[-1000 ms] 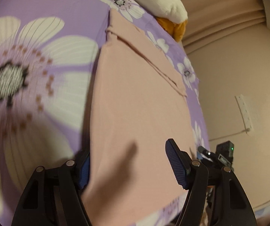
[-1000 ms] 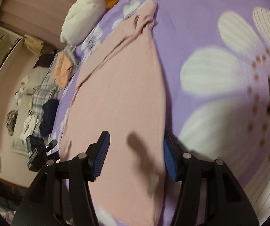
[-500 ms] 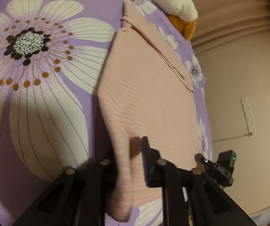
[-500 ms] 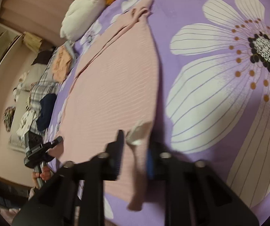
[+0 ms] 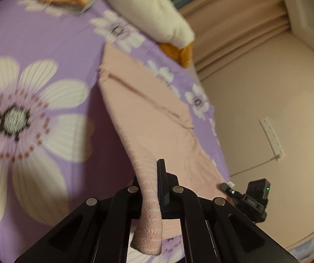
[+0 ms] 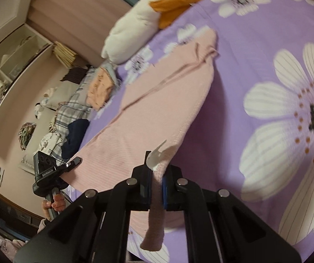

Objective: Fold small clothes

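A pink ribbed garment lies stretched on the purple flowered bedspread; it also shows in the right wrist view. My left gripper is shut on one near corner of it and lifts that corner off the bed. My right gripper is shut on the other near corner, where a white label sticks up. The near hem hangs between the two grippers while the far end rests on the bed. Each view shows the other gripper at the opposite corner.
A white pillow and an orange cloth lie at the head of the bed. Folded clothes, plaid and dark garments sit along the bed's edge. A beige wall borders the bed.
Both grippers closed on the garment's near corners and rose, lifting the hem off the bed. A second ago both were open over the flat cloth.
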The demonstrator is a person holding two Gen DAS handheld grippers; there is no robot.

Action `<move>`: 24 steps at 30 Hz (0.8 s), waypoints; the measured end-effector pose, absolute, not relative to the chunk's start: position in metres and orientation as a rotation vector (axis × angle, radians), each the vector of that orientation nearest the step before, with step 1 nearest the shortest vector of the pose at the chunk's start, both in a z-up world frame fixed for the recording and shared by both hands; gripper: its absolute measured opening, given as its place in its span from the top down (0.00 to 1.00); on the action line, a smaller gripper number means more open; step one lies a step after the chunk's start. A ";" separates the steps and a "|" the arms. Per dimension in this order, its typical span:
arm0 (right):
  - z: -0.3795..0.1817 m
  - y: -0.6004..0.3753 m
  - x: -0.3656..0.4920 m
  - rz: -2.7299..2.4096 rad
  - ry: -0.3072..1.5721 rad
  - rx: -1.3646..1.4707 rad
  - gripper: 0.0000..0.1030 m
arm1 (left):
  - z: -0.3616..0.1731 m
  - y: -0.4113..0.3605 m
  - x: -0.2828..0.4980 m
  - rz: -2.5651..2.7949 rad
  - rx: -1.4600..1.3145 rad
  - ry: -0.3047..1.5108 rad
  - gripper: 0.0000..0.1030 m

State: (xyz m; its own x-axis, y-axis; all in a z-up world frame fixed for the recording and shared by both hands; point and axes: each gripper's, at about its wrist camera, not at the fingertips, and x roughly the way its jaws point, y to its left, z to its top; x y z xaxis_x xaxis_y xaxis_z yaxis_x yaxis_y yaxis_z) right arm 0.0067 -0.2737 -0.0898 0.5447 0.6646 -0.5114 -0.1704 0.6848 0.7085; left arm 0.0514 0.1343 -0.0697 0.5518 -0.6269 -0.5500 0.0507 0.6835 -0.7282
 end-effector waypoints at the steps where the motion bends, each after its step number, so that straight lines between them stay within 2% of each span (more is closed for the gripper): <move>1: -0.087 -0.273 0.006 0.545 0.847 0.652 0.93 | -0.064 0.130 0.053 -0.457 -0.713 0.893 1.00; 24: -0.049 -0.275 -0.019 0.617 0.747 0.610 0.93 | -0.024 0.116 0.029 -0.598 -0.626 0.753 1.00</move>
State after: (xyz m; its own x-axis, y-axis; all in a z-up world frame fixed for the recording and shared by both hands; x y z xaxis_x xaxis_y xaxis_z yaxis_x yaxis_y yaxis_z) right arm -0.0191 -0.2746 -0.0487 0.5796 0.6948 -0.4258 -0.2864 0.6629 0.6918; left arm 0.0293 0.1160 -0.0240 0.5867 -0.6860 -0.4304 0.2641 0.6645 -0.6991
